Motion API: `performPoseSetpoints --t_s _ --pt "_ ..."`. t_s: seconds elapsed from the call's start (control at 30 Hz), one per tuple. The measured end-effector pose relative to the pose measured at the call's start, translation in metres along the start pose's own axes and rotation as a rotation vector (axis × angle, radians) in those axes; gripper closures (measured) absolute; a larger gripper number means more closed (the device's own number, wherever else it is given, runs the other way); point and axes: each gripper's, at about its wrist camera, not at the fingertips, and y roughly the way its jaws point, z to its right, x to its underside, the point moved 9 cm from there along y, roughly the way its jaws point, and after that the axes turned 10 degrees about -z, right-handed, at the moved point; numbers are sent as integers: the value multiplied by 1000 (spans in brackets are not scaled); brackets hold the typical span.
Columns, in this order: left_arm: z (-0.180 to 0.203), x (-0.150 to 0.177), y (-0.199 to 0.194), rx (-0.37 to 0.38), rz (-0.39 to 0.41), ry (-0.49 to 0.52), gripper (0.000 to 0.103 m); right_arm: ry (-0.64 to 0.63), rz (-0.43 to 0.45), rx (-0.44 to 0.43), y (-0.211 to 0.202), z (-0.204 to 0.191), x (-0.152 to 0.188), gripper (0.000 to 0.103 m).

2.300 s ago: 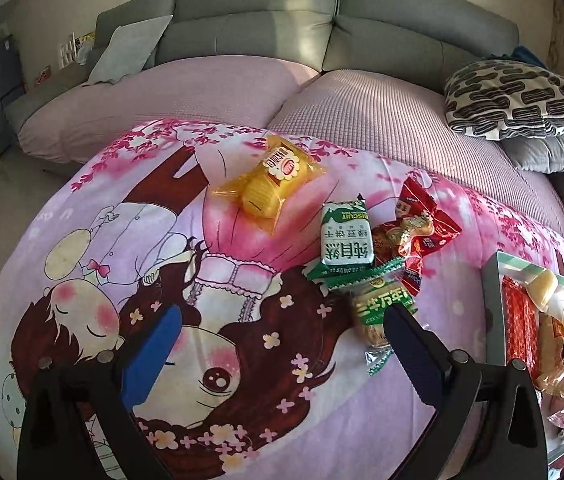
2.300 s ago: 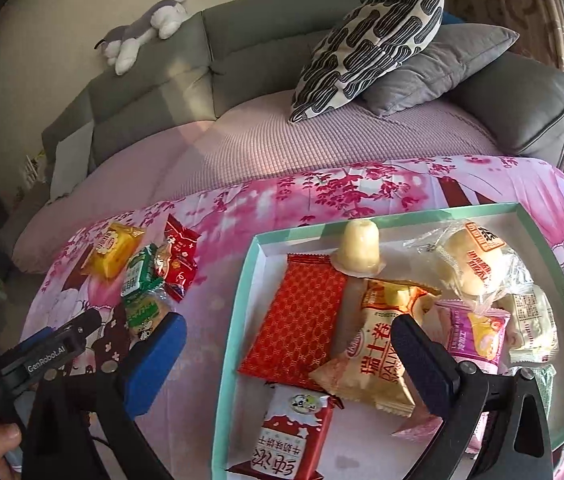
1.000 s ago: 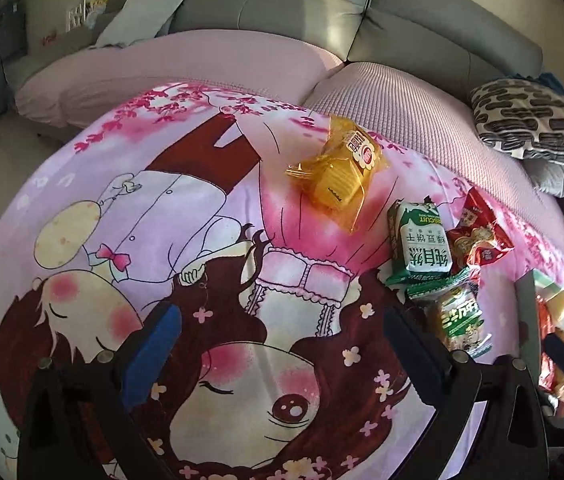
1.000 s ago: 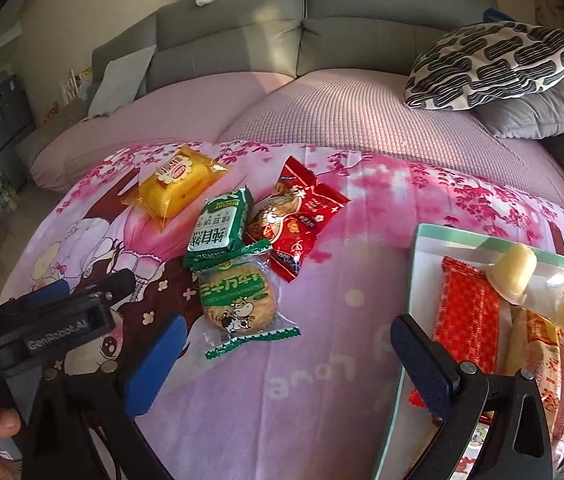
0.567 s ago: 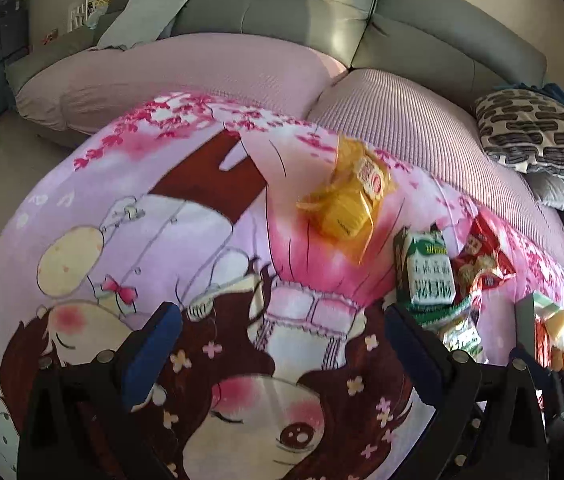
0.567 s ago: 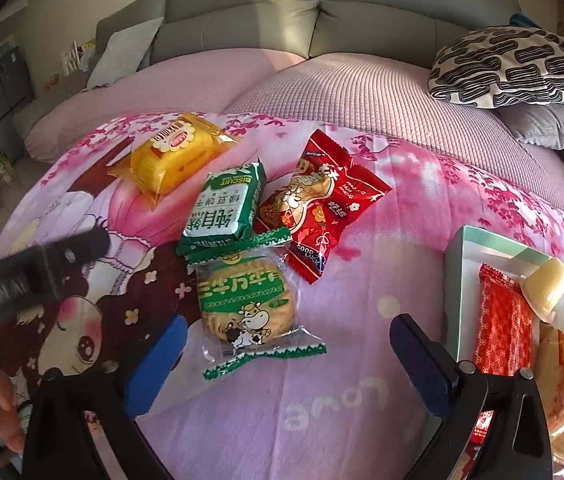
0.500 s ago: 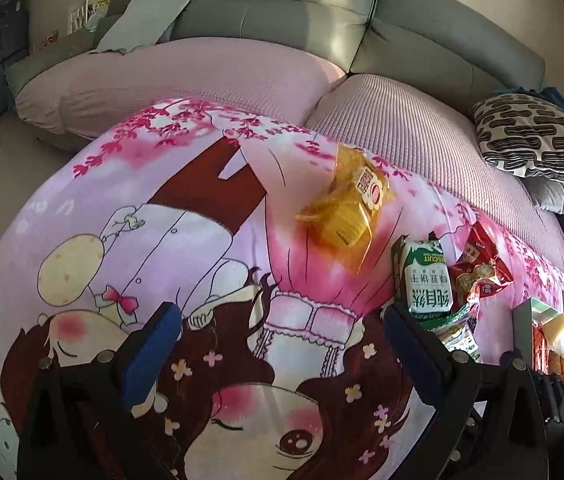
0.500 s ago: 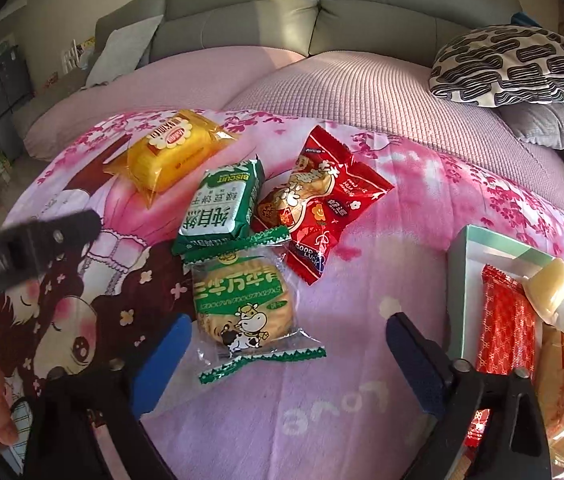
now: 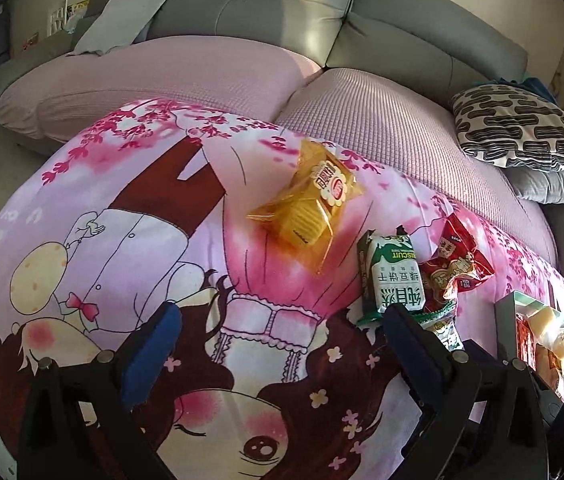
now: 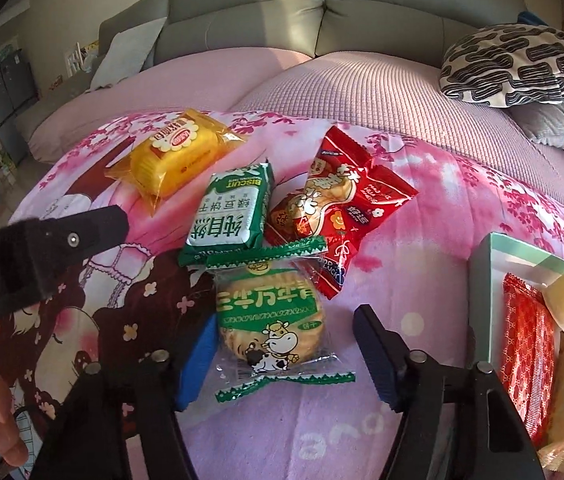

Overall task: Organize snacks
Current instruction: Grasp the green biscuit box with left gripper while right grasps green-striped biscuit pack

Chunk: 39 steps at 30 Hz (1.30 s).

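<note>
Several snack packets lie on a pink cartoon blanket (image 10: 421, 240). A round green cow cracker packet (image 10: 270, 316) lies between the fingers of my right gripper (image 10: 285, 344), which is open and low over it. Behind it lie a green biscuit pack (image 10: 230, 212), a red packet (image 10: 337, 204) and a yellow cake packet (image 10: 174, 156). My left gripper (image 9: 278, 344) is open and empty over the blanket, left of the pile. It sees the yellow packet (image 9: 309, 200), the biscuit pack (image 9: 393, 276) and the red packet (image 9: 453, 268).
A mint-rimmed tray (image 10: 521, 256) holding several snacks sits at the right, also in the left wrist view (image 9: 509, 312). A grey sofa (image 10: 321, 12) with a patterned pillow (image 10: 521, 64) is behind. The left gripper's body (image 10: 42, 248) crosses the right view's left side.
My right gripper swung left from the tray to the snack pile, dropped over the cow cracker packet and narrowed its opening around it. My left gripper shifted left and back.
</note>
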Motion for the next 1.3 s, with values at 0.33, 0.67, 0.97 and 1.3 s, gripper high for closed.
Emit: performPoseSetpoints --t_s 0.33,0.67,0.97,1.3 --pt "42 -7 15 68 -43 70 2 40 12 -32 -8 16 6 49" --pt "69 -15 44 119 -105 85 23 36 14 -25 -10 18 8 50" --pt "78 -12 53 125 -123 104 57 58 10 -44 -13 22 11 50" --pt "68 6 35 124 -110 79 60 90 -3 -72 -24 28 21 50"
